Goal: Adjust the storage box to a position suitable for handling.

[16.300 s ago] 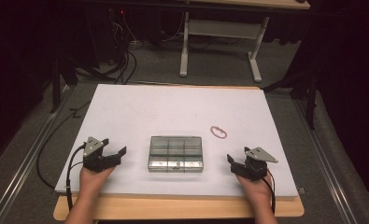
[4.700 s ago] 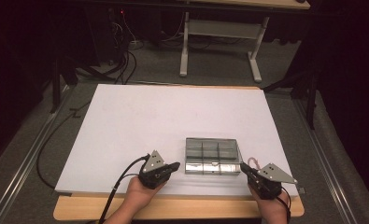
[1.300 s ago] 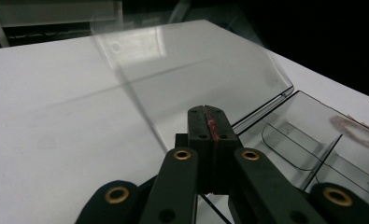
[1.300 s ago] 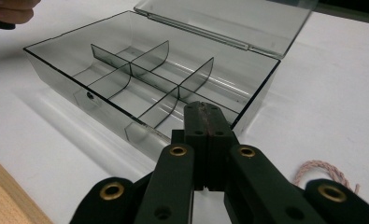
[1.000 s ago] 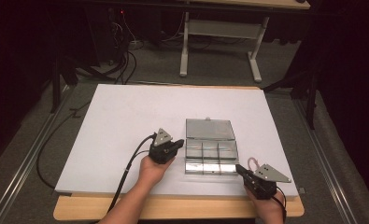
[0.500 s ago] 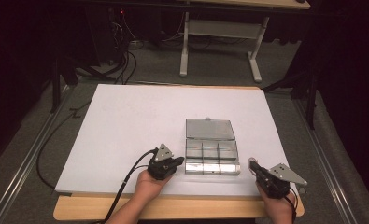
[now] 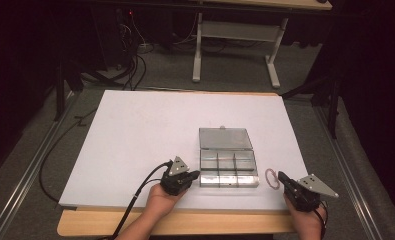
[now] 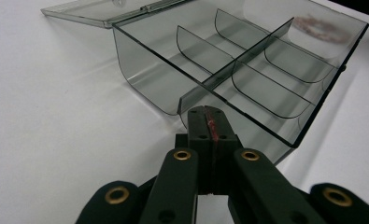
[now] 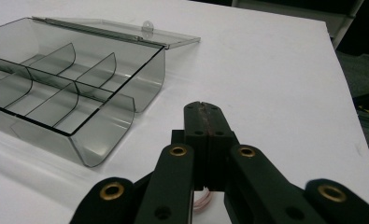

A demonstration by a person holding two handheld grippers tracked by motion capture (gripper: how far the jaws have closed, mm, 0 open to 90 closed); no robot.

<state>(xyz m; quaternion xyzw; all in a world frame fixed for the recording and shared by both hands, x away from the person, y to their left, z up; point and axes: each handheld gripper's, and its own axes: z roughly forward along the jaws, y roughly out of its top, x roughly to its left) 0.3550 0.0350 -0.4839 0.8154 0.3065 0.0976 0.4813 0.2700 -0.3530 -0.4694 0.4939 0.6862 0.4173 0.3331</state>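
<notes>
Right gripper point(image 7: 281, 176) is clenched shut on nothing, lower right of frame; thin pink rubber band point(image 7: 271, 178) lies just left of its tips.

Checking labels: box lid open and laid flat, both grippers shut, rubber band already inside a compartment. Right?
Not the band. The high view shows the rubber band on the table, right of the box, by the right gripper. Lid open, left gripper shut too.

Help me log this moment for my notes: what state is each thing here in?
Compartment box: lid open, laid flat behind it; compartments look empty.
Rubber band: flat on the table, right of the box, outside it.
Left gripper: shut, empty, at the box's near left corner.
Right gripper: shut, just over the band.
</notes>
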